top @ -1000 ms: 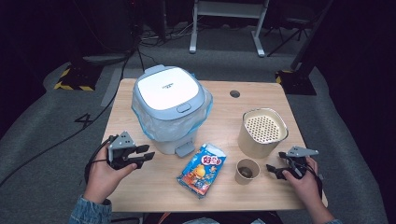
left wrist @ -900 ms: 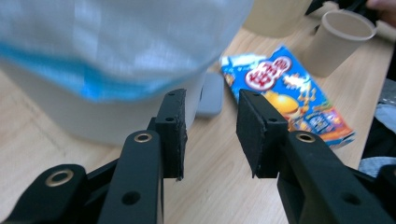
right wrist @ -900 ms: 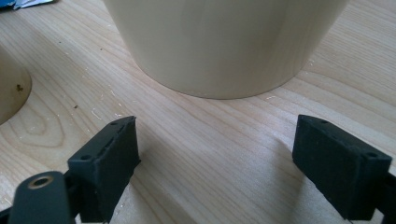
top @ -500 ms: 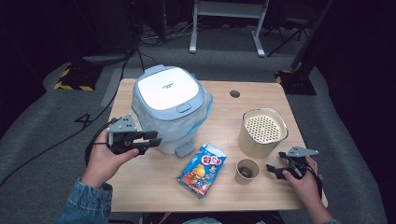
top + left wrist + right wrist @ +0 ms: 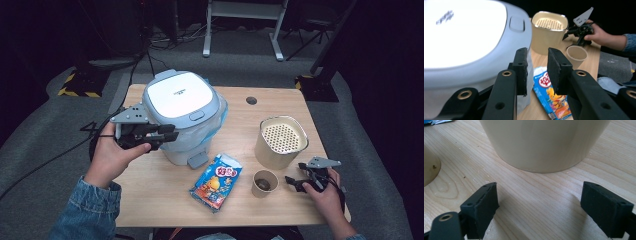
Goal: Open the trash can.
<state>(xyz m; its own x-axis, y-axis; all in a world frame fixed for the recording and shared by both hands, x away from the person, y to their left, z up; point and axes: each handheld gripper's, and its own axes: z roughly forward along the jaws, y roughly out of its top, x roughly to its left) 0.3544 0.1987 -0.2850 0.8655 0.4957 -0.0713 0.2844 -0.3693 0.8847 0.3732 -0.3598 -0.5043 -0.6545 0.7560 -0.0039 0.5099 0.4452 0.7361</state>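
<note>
- White-lidded grey pedal bin (image 5: 186,112) sat centre-left of the high view, beside the left gripper (image 5: 167,136) (the nearer one), jaws narrowing, nothing between.
- Right gripper (image 5: 292,182), lower right, gaped empty.

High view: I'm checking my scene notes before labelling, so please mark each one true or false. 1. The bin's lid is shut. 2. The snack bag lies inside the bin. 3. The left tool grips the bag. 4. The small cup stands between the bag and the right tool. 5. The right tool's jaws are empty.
1. The bin has its lid shut. True.
2. The snack bag lies inside the bin. False: it lies flat on the table in front of the bin.
3. The left tool grips the bag. False: it is up beside the bin, nothing between its jaws, which have just been closing.
4. The small cup stands between the bag and the right tool. True.
5. The right tool's jaws are empty. True: they stand open.
</note>
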